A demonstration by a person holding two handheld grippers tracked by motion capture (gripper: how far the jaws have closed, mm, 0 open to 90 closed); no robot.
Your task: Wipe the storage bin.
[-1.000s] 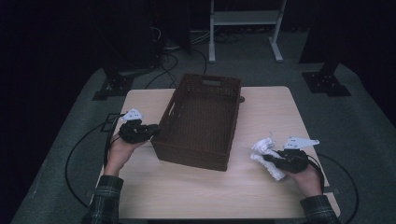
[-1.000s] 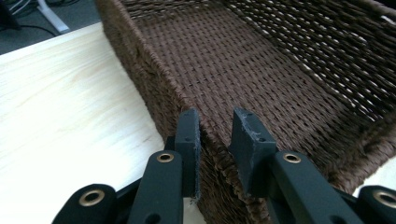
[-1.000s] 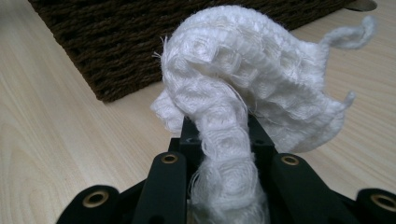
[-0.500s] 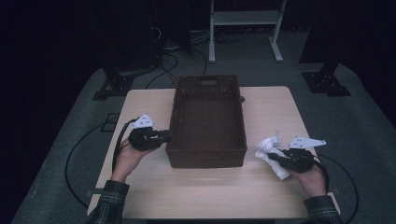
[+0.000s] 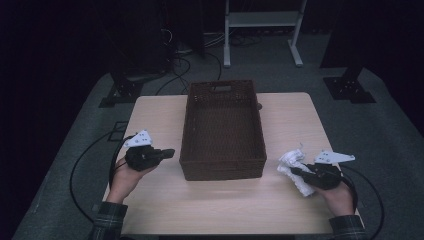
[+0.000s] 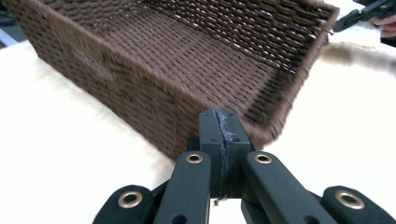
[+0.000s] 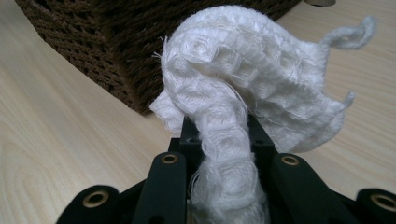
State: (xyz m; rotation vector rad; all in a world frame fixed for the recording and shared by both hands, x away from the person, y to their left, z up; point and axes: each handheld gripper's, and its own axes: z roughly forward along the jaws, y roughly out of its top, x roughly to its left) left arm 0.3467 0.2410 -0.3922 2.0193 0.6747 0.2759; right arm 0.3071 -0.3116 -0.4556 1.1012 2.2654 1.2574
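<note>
Cloth (image 7: 243,93) bunched between right gripper's (image 7: 224,140) clamped jaws, beside basket (image 7: 140,46)

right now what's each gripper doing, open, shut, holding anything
Left gripper: jaws just closed, shut, nothing between them.
Right gripper: shut on the white cloth.

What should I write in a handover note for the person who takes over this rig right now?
Left gripper: jaws have just closed, shut on nothing, beside the left wall of the brown wicker basket.
Right gripper: shut on a white woven cloth, by the basket's near right corner.
Basket stands in the middle of the wooden table, nothing inside it.
Done: cloth gripped.
Left: probably to put the cloth into the basket.
</note>
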